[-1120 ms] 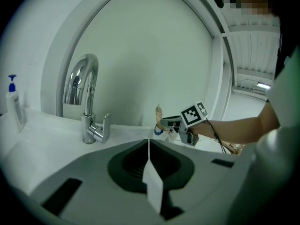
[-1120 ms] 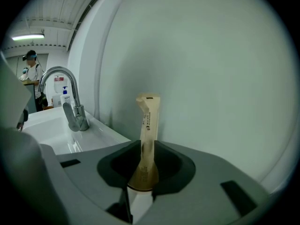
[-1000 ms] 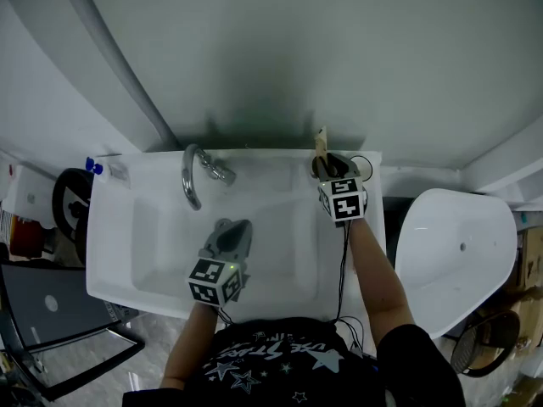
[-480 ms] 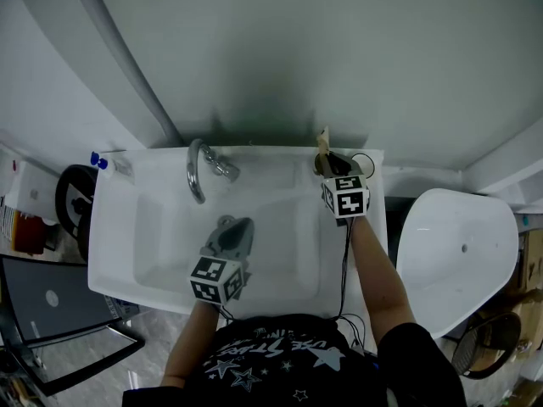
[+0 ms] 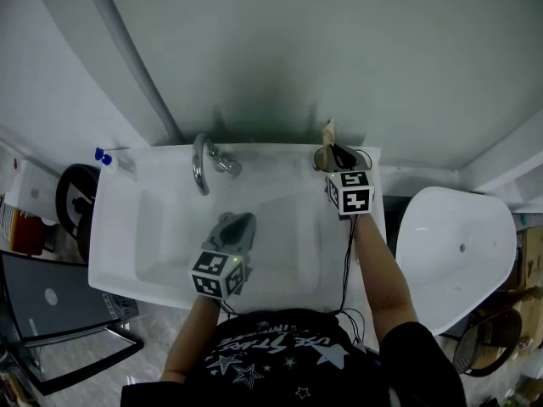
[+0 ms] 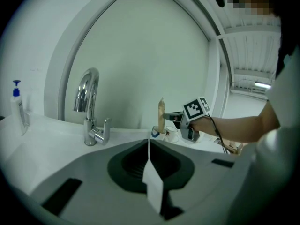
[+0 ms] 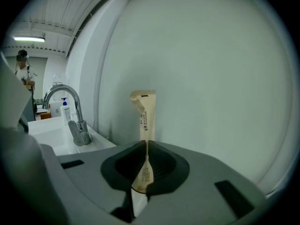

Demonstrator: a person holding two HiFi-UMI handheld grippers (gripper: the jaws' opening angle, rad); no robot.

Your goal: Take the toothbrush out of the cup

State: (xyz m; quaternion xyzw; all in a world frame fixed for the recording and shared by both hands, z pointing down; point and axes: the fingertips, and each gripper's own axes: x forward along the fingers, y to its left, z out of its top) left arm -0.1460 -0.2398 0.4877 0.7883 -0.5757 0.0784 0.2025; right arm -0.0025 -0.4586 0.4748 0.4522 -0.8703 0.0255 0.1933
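A beige wrapped toothbrush (image 5: pixel 328 131) stands upright at the sink's back right corner, its lower end at the mouth of a white cup (image 6: pixel 171 133). My right gripper (image 5: pixel 338 154) is shut on it; in the right gripper view the beige wrapper (image 7: pixel 144 121) rises from between the closed jaws (image 7: pixel 146 146). From the left gripper view the toothbrush (image 6: pixel 161 116) shows held beside the cup. My left gripper (image 5: pixel 237 225) hovers over the basin, shut with nothing in it (image 6: pixel 149 145).
A chrome faucet (image 5: pixel 202 161) stands at the back of the white sink (image 5: pixel 119 227). A pump bottle with a blue top (image 5: pixel 109 160) sits at the sink's back left corner. A white toilet (image 5: pixel 454 253) lies to the right. The wall rises just behind the cup.
My right gripper has shifted slightly toward the wall with the toothbrush in it, and the toothbrush's top sits a little higher. The left gripper has barely moved.
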